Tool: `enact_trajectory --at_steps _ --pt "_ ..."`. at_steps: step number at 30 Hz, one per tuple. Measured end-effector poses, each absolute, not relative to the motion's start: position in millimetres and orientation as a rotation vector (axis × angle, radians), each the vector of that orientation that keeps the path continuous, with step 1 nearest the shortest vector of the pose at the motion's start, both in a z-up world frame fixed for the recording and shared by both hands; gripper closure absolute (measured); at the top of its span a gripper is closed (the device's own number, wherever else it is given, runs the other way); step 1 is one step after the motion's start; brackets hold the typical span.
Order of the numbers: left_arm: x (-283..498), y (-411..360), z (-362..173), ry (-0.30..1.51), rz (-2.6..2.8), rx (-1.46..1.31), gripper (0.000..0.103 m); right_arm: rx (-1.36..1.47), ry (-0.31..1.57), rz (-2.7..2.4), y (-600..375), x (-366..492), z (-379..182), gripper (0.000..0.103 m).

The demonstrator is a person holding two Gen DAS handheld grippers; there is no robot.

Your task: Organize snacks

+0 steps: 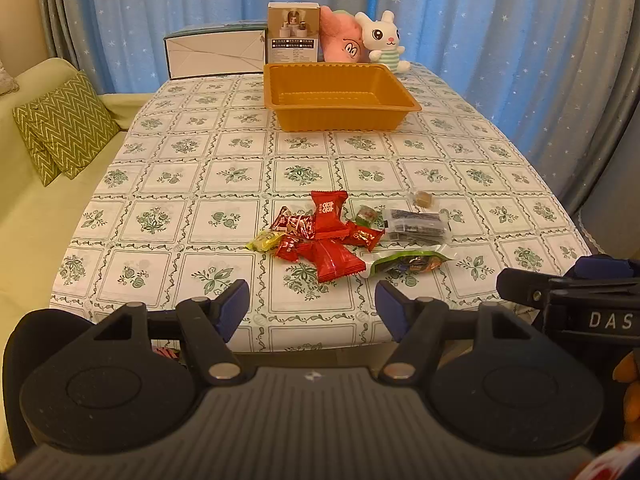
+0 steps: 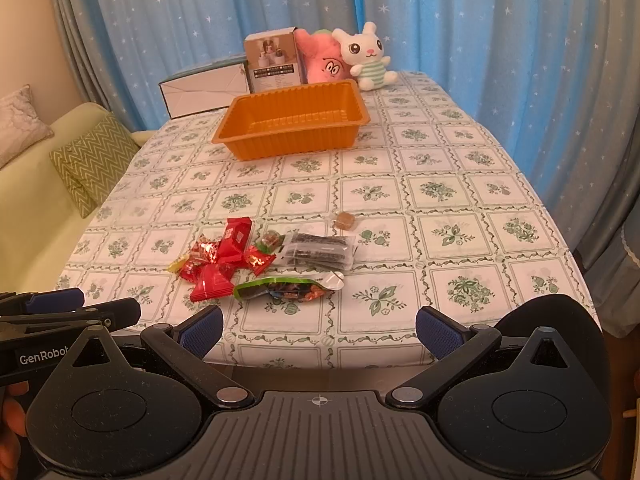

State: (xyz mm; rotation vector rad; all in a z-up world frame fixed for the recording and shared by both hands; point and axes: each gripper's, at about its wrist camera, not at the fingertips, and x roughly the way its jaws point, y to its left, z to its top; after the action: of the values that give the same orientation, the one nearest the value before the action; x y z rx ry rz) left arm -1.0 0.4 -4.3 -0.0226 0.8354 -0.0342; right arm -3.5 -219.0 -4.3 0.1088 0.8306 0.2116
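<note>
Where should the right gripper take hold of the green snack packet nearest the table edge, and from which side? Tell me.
Grip the green packet at its silvery sealed end, coming down from above with the open right gripper. That flat tab sticks out toward the bare tablecloth, away from the red candy pile. It lies flat, so a pinch across this thin end likely works best.

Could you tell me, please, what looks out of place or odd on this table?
The snacks lie in a loose heap near the front edge of the table, some red packets overlapping, while the orange tray further back is empty. One small brown sweet sits apart from the heap. Nothing looks spilled or damaged.
</note>
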Motion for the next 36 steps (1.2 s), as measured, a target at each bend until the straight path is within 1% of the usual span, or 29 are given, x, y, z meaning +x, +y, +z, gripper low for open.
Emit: enact_trajectory --at_steps 36 --pt "-0.6 -0.4 -3.9 0.839 -0.043 -0.035 0.036 0.117 0.831 0.213 -218.5 -3.7 -5.7 0.001"
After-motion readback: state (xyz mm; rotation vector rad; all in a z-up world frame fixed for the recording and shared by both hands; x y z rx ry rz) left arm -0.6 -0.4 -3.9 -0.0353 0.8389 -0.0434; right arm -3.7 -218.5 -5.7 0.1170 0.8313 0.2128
